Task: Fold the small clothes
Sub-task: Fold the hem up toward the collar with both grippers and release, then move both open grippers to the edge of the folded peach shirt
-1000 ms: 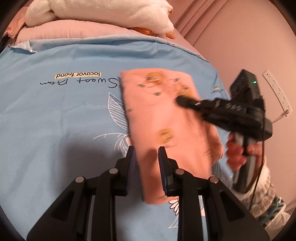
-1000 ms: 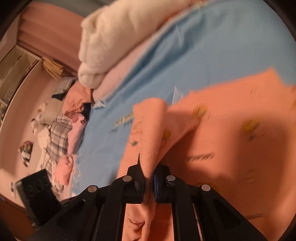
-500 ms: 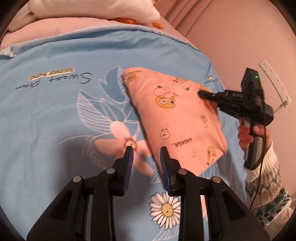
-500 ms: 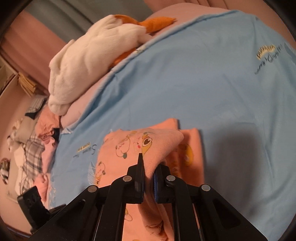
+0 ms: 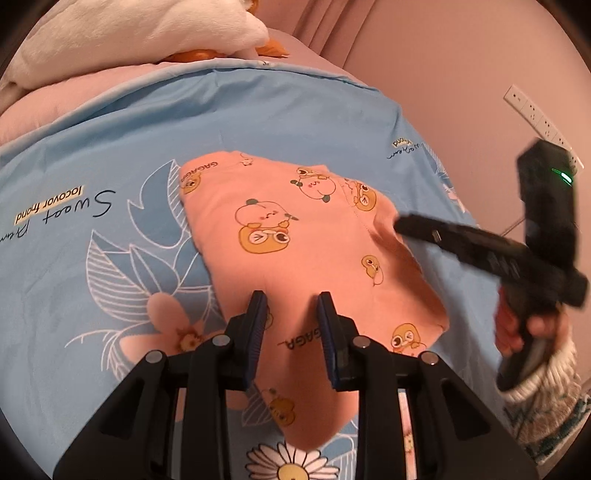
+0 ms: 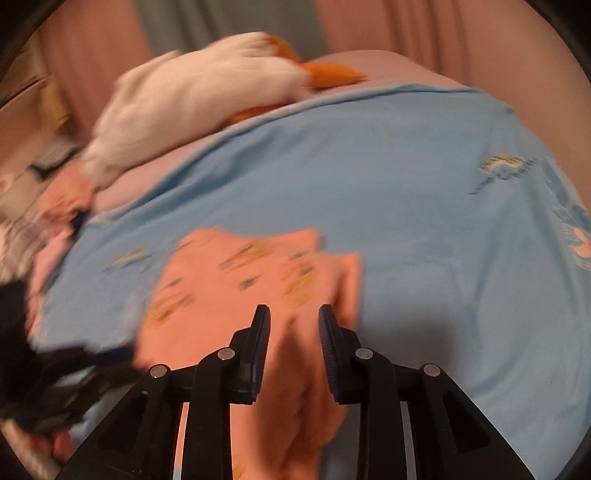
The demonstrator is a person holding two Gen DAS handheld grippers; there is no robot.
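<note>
On the bed, a blue sheet [image 5: 295, 122] with flower and leaf prints lay spread out, and the small peach garment [image 5: 295, 251] with cartoon prints sat folded on it, roughly in the middle. Garment lay flat, near edge toward me, far edge toward the pillow end. My left hand-held gripper [image 5: 291, 325] hung over the near part of the garment, fingers apart, nothing between them; could not tell if the tips touched the cloth. My right hand-held gripper [image 5: 402, 223] came in from the right side in the left wrist view, its tip at the garment's right edge, right hand [image 5: 524, 325] wrapped round the handle, knit sleeve cuff at the wrist. Right wrist view was blurred: right hand-held gripper [image 6: 293, 332] had its fingers apart over the peach garment [image 6: 251, 288], cloth visible in the gap and bunched below it, not pinched. Left hand-held gripper showed as a dark smear at lower left of that view, too blurred to place. White plush toy [image 5: 147, 29] with orange parts lay at the head of the bed on pink bedding [image 5: 74, 92], well apart from the garment. White power strip [image 5: 535, 114] on the pink wall to the right.
</note>
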